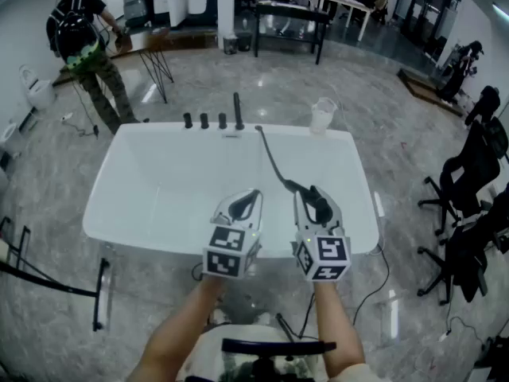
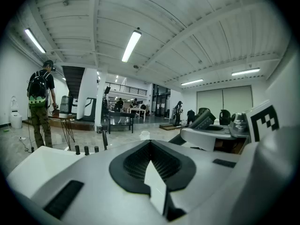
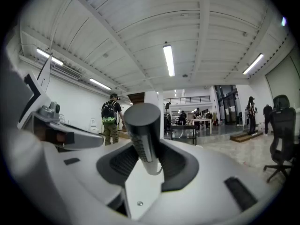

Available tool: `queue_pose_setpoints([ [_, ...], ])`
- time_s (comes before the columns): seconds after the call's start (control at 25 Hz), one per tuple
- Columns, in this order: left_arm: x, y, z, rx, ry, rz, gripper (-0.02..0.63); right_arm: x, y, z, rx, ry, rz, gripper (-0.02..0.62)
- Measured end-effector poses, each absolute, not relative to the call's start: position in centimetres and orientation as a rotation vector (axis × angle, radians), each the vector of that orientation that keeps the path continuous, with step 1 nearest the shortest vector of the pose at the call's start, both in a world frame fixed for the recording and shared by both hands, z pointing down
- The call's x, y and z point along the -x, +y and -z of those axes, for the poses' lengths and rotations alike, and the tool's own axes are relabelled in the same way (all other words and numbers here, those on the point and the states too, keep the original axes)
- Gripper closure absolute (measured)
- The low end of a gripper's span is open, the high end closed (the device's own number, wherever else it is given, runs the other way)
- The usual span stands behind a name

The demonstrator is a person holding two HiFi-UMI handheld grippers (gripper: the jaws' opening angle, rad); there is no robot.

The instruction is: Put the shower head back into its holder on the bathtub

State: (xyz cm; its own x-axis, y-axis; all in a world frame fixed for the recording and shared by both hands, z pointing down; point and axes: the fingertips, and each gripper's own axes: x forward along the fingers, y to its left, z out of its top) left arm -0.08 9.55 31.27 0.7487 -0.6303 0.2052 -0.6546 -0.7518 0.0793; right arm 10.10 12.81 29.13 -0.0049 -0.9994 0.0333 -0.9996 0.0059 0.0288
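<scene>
A white bathtub lies in front of me. Several black fittings stand on its far rim, one of them a taller post. From that rim a dark hose runs back to the dark shower head. My right gripper is shut on the shower head over the tub's near right part. In the right gripper view the handle stands as a dark cylinder between the pads. Beside it my left gripper hangs over the tub's near rim, shut, with nothing between its pads.
A clear cup-like container sits on the tub's far right rim. A person with a backpack stands at the far left beside a small table. Black office chairs are at the right, a black stand at the near left.
</scene>
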Motion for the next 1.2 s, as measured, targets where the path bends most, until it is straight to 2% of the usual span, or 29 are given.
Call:
queue_pose_setpoints([
  [1.2,-5.1,10.3,-31.1,-2.799,-1.107,-0.286,0.601,-14.1,12.7,-28.5,-2.086,-2.286,0.028,0.446],
])
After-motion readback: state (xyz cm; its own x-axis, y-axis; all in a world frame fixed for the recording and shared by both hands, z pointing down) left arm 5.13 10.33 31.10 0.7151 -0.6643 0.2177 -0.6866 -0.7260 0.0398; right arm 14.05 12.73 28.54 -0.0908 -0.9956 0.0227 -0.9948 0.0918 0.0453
